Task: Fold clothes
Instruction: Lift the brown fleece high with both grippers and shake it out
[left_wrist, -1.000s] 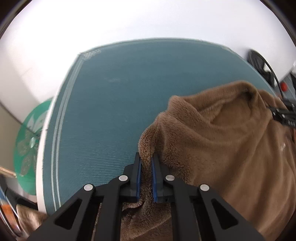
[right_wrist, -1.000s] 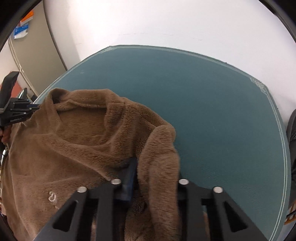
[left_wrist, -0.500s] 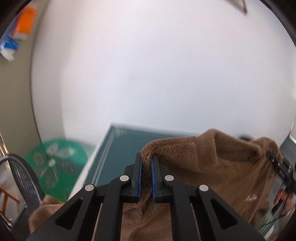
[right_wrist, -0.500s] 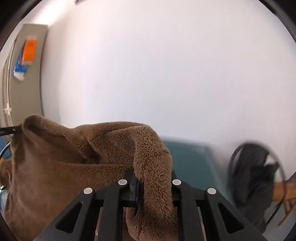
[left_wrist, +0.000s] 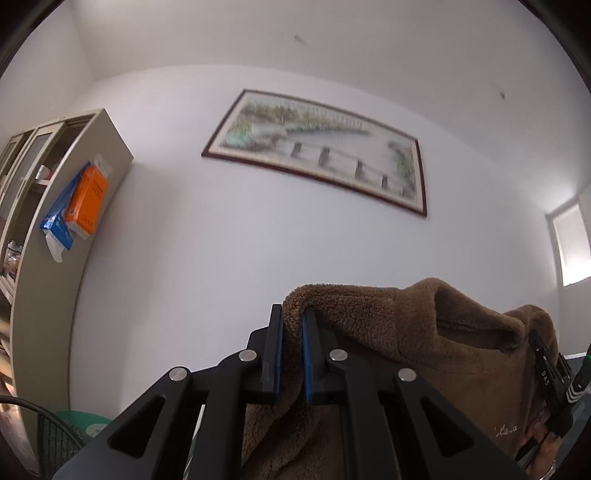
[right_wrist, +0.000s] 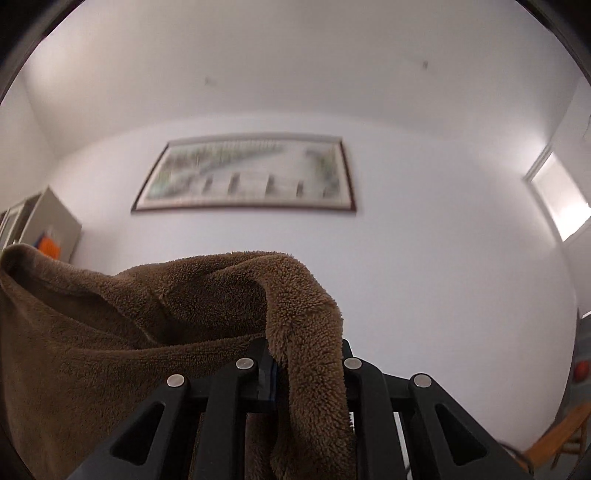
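My left gripper (left_wrist: 292, 347) is sitting at the lower centre of its frame, with the fleece garment (left_wrist: 424, 354) spreading to its lower right. A framed picture (left_wrist: 321, 147) is hanging above on the wall, a cabinet (left_wrist: 48, 221) is standing at the left edge, and a window (left_wrist: 570, 243) is showing at the right.

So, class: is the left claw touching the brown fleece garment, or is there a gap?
Touching. The left wrist view shows the left claw shut on a fold of the brown fleece garment, its blue pads pressed against the pile on both sides.
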